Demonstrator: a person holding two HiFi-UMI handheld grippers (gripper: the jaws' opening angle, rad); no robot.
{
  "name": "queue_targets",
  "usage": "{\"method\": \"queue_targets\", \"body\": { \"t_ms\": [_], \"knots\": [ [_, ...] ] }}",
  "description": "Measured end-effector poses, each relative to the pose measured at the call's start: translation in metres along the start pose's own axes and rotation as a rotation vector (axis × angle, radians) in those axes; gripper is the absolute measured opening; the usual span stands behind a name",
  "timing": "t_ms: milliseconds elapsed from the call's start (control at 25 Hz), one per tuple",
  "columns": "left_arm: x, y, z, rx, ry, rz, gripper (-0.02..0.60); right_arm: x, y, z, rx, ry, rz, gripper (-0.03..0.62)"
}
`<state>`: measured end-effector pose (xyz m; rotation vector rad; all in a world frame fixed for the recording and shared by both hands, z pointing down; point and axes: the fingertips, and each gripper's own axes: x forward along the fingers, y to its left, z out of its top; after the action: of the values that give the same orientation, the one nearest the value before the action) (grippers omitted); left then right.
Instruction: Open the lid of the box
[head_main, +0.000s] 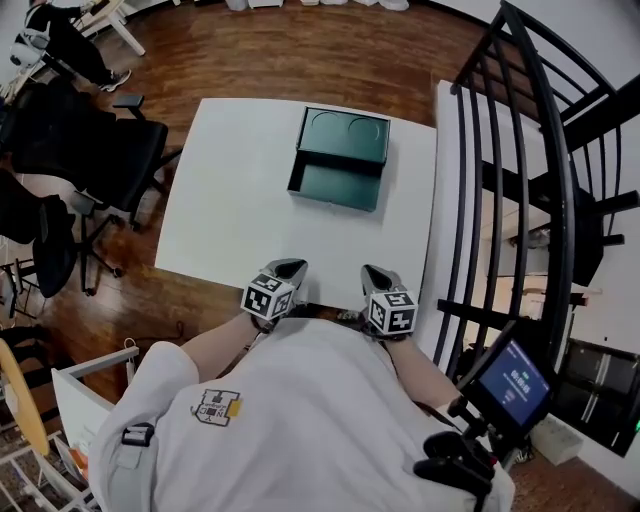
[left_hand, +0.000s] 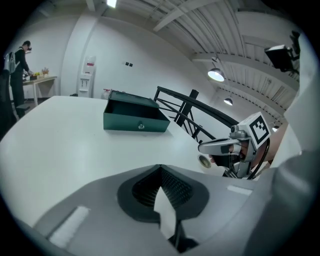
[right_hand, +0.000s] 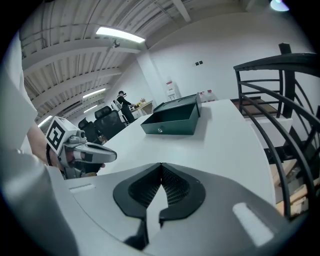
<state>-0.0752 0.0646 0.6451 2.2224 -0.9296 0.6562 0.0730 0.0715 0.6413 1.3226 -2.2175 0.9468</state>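
A dark green box (head_main: 338, 162) sits toward the far side of the white table (head_main: 230, 210), its lid tipped up and back so the inside shows. The left gripper view has the box (left_hand: 136, 119) ahead with a small knob on its front, and the right gripper view shows the box (right_hand: 172, 120) ahead too. My left gripper (head_main: 289, 269) and right gripper (head_main: 375, 276) hover side by side at the table's near edge, well short of the box. Both are shut with nothing between their jaws, seen at the left gripper (left_hand: 160, 168) and the right gripper (right_hand: 161, 168).
Black office chairs (head_main: 90, 150) stand left of the table. A black metal stair railing (head_main: 520, 150) runs along its right side. A small lit screen (head_main: 512, 385) sits at my lower right. A person (left_hand: 20, 60) stands at a distant table.
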Motion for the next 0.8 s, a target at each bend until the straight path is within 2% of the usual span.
{"method": "queue_targets", "body": {
  "t_ms": [480,800],
  "knots": [
    [-0.005,0.004,0.011,0.005,-0.018,-0.005,0.000,0.007,0.001,0.012,-0.071,0.023,-0.012,-0.002],
    [0.000,0.003,0.015,0.010,-0.021,-0.009,0.000,0.006,-0.005,0.018,-0.081,0.014,-0.030,-0.002]
  ]
}}
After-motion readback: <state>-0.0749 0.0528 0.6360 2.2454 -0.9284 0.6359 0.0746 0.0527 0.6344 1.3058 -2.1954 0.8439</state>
